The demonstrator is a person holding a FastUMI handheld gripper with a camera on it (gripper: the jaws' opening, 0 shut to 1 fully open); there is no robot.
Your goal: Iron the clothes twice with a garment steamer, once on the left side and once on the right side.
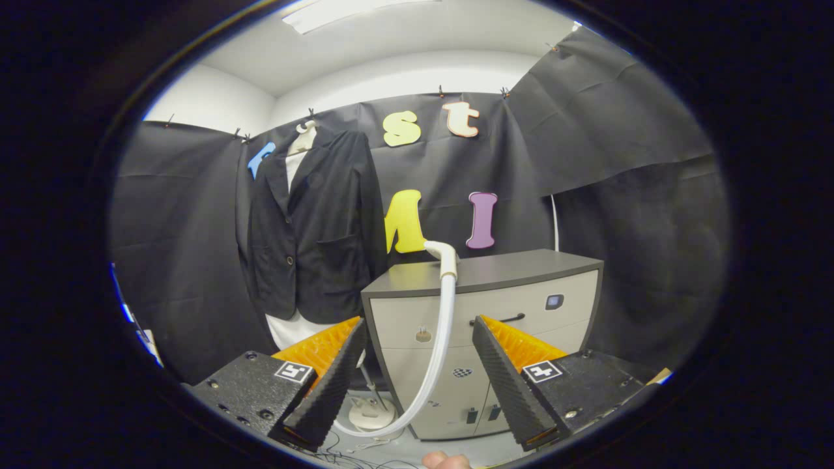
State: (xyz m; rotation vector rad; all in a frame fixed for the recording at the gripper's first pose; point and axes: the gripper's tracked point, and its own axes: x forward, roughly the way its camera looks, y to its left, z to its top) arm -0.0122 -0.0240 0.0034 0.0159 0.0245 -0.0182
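Seeing my gripper (417,365) fingers released, nothing between them. White steamer head with hose (445,257) rests on grey cabinet (521,270); black hanging jacket (313,228) left of the cabinet.

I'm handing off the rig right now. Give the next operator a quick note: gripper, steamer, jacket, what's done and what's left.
Gripper: open, holding nothing.
Steamer head: resting at the cabinet top's front edge, just beyond the fingers; its hose drops between them to the base on the floor.
Jacket: hanging on the wall, left of the cabinet.
Done: no ironing evident.
Left: grasp the head, steam both sides.
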